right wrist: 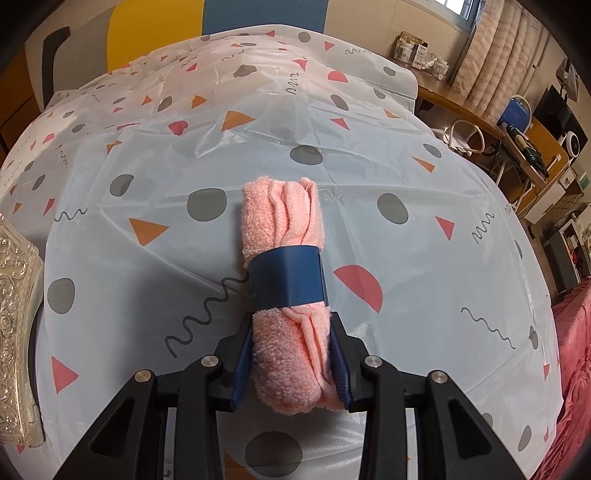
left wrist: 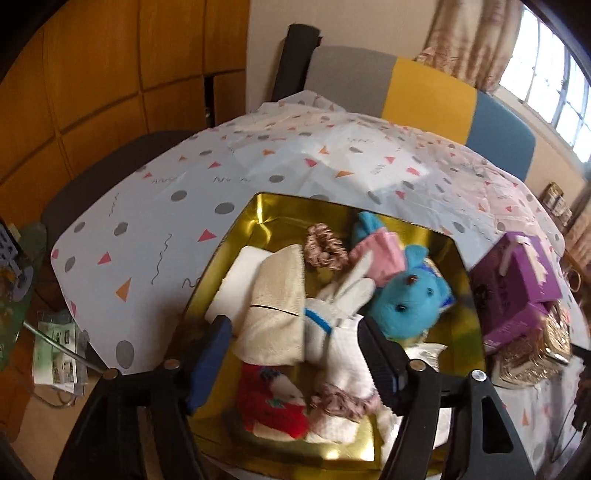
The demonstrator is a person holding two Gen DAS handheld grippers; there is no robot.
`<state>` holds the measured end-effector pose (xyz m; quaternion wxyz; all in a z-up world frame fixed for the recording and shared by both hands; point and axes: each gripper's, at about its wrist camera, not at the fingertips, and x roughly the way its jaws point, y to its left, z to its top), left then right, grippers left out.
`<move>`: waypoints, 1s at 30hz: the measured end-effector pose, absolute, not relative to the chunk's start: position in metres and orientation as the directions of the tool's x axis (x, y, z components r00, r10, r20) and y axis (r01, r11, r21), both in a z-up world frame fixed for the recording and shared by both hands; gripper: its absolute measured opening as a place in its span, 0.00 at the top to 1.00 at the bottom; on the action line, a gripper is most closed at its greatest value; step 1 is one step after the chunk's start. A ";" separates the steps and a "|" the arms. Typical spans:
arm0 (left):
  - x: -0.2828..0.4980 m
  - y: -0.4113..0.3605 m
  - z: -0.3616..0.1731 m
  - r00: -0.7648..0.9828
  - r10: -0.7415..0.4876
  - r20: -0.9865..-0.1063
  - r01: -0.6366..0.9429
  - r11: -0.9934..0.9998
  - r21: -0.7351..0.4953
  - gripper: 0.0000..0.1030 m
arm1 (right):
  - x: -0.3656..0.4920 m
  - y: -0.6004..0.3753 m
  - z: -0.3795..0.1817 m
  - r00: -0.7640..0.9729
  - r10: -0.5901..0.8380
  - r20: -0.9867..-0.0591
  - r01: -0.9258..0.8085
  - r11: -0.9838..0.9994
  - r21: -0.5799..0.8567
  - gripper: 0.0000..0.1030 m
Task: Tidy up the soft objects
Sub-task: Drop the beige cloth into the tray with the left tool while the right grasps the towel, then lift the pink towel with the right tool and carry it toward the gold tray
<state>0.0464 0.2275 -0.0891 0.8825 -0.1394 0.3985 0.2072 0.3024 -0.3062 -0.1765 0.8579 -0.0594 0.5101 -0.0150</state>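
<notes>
Mostly filled, the tin (left wrist: 266,210) holds several soft items; left gripper (left wrist: 295,332) hangs spread and empty above; right gripper (right wrist: 291,365) clamps the towel (right wrist: 282,218), unplaced.

The left wrist camera looks steeply down along its fingers, close over a gold tin (left wrist: 258,218) of soft things, with a striped chair back (left wrist: 424,88) at 12 o'clock and a window at 2. The right wrist camera tilts down close above the patterned tablecloth (right wrist: 406,166), shelves at 2 o'clock. Both views share that tablecloth (left wrist: 155,206) and the chair back (right wrist: 155,33).
</notes>
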 end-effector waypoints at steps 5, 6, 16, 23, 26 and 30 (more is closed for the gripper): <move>0.044 0.203 -0.080 0.623 0.247 -0.742 -0.426 0.903 -0.058 0.25 | 0.302 -0.307 -0.176 0.483 -0.085 -0.871 -0.036 0.992 -0.117 0.64; 0.044 0.198 -0.078 0.628 0.243 -0.739 -0.414 0.909 -0.052 0.25 | 0.302 -0.307 -0.176 0.483 -0.085 -0.871 -0.036 0.992 -0.117 0.64; 0.045 0.160 -0.065 0.671 0.233 -0.704 -0.322 0.947 0.006 0.21 | 0.302 -0.308 -0.176 0.481 -0.080 -0.873 -0.036 0.993 -0.111 0.64; 0.047 0.144 -0.069 0.668 0.209 -0.714 -0.278 0.960 0.020 0.21 | 0.304 -0.305 -0.173 0.478 -0.009 -0.878 -0.067 0.997 -0.047 0.65; 0.048 0.140 -0.071 0.665 0.198 -0.720 -0.266 0.964 0.019 0.21 | 0.304 -0.298 -0.173 0.478 0.008 -0.878 -0.094 0.995 -0.042 0.65; 0.047 0.134 -0.070 0.671 0.180 -0.719 -0.244 0.970 0.016 0.21 | 0.304 -0.296 -0.174 0.477 0.010 -0.879 -0.101 0.994 -0.044 0.65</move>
